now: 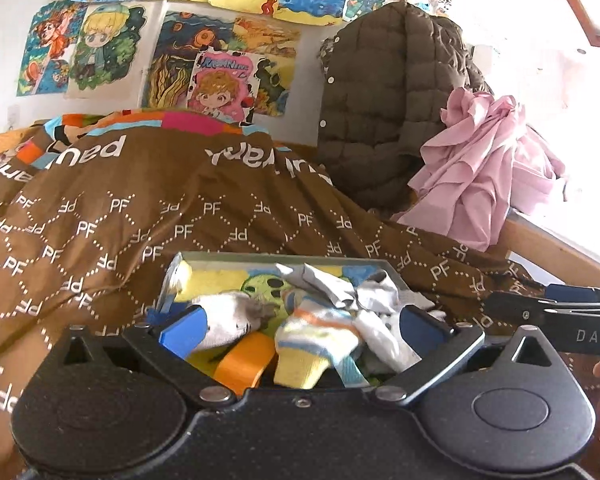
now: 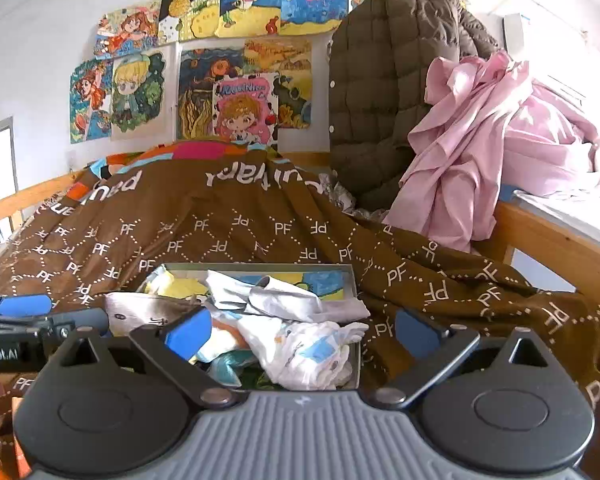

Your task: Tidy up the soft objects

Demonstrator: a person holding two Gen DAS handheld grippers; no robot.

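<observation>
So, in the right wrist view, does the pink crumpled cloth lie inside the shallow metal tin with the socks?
No, the pink crumpled cloth is heaped on the wooden bed rail, well apart from the shallow metal tin.

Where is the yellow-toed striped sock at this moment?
In the left wrist view, the striped sock lies at lower centre inside the tin box on the brown blanket, between an orange piece and white socks.

The box (image 1: 172, 280) was a shallow tin with a cartoon-print bottom, sitting flat on the brown blanket, lid off. Socks (image 1: 319, 332) were heaped loose inside, all crumpled: a pale striped one with a yellow toe at about 6 o'clock, a white-grey one (image 1: 232, 320) at 9, and greyish-white ones (image 1: 339, 284) bunched toward 1 o'clock.
</observation>
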